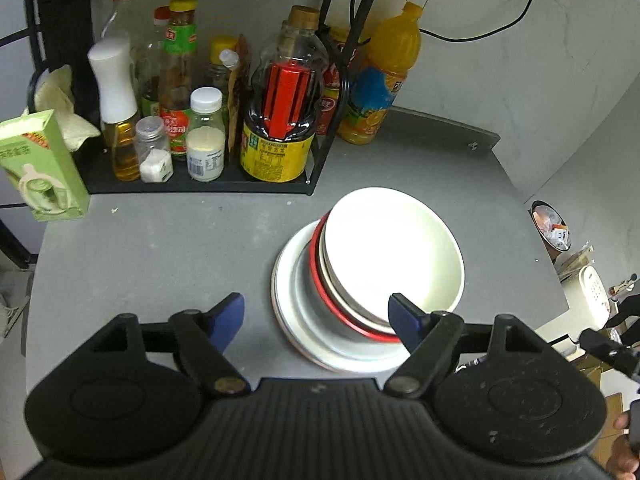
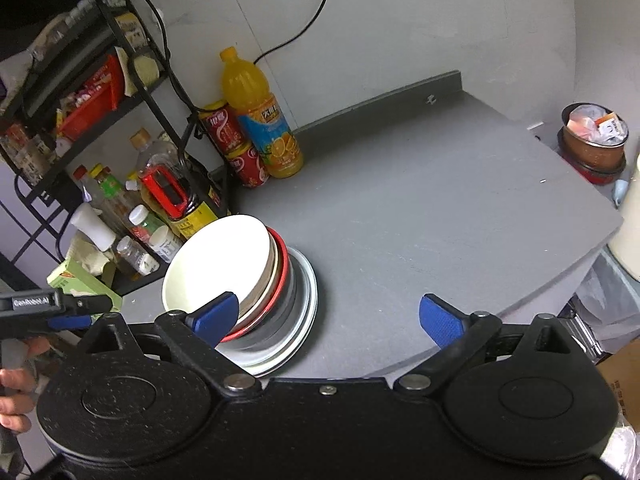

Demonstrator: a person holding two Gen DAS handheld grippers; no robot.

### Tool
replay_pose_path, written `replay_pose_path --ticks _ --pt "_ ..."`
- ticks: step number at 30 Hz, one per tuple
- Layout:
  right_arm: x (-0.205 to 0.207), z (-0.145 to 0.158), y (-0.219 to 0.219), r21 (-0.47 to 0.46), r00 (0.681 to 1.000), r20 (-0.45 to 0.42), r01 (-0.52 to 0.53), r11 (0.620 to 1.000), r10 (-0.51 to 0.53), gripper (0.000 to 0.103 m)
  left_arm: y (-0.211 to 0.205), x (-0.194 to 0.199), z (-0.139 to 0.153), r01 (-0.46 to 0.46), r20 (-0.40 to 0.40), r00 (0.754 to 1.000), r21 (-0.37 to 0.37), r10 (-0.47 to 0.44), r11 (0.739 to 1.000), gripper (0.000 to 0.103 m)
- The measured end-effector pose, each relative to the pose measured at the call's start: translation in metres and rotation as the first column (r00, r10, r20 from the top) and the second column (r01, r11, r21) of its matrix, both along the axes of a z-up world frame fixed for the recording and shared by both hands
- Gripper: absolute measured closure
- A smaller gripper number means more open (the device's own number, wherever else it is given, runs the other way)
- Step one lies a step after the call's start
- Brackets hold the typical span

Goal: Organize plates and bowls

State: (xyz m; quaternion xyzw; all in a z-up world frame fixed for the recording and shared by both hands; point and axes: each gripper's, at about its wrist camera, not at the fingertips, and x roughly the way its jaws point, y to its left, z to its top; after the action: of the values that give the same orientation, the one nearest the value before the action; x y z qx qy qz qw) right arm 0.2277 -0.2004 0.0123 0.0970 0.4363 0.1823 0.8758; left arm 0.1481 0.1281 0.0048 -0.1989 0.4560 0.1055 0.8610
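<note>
Stack (image 1: 360,292) sits on the grey table (image 1: 160,248), in front of the black condiment rack (image 1: 200,184) and a little toward the orange juice bottle (image 1: 384,76). Bottom to top: white plates (image 1: 304,344), a red-rimmed bowl (image 1: 340,320), then a white bowl (image 1: 392,248) nested on top. From the right wrist view the top bowl (image 2: 220,260) looks tilted toward the rack, not seated flat.

Left claw (image 1: 316,316): released, jaws wide, nothing held; its right blue pad overlaps the near rim of the stack in view, contact uncertain. Right claw (image 2: 332,316): also released and empty; its left pad lies over the stack's rim, whether touching I cannot tell.

Judgement: stacking appears largely done; the step in hand is probably settling or squaring the top bowl. To do it well I would nudge the rim lightly from the near side, keep the pads low on the rim, and avoid pushing toward the rack.

Surroundings: soy sauce bottle (image 1: 280,120) with red handle and small jars stand on the rack shelf, close behind the stack. Red cans (image 2: 236,148) beside the juice bottle. Green carton (image 1: 36,164) at the rack's far end from the stack. The table on the side of the stack away from the rack carries nothing I can see. Risk: the tilted bowl sliding into the bottles.
</note>
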Motion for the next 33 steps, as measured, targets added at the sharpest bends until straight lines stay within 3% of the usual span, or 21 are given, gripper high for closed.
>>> replay_pose_path --ticks 7,9,12,25,33 --pt "-0.028 0.021 -0.015 -0.033 0.998 0.055 0.031 0.999 -0.029 0.000 -0.022 -0.032 0.012 0.014 0.048 0.999 0.008 -0.015 1.000 0.025" --pt "-0.035 0.025 -0.020 -0.039 0.997 0.065 0.041 0.998 -0.038 0.000 -0.027 -0.042 0.016 0.006 0.064 0.998 0.016 -0.007 1.000 0.020" --pt "-0.047 0.029 -0.024 -0.088 0.995 0.081 0.061 0.994 -0.054 0.000 -0.035 -0.053 0.022 0.005 0.079 0.997 0.036 -0.007 0.999 0.018" --pt "-0.094 0.053 -0.043 -0.139 0.981 0.168 0.125 0.982 -0.101 0.000 -0.059 -0.092 0.044 0.026 0.159 0.986 0.085 -0.039 0.996 0.008" --pt "-0.109 0.061 -0.045 -0.108 0.975 0.176 0.159 0.981 -0.138 0.000 -0.069 -0.106 0.050 0.038 0.190 0.980 0.101 -0.056 0.994 0.002"
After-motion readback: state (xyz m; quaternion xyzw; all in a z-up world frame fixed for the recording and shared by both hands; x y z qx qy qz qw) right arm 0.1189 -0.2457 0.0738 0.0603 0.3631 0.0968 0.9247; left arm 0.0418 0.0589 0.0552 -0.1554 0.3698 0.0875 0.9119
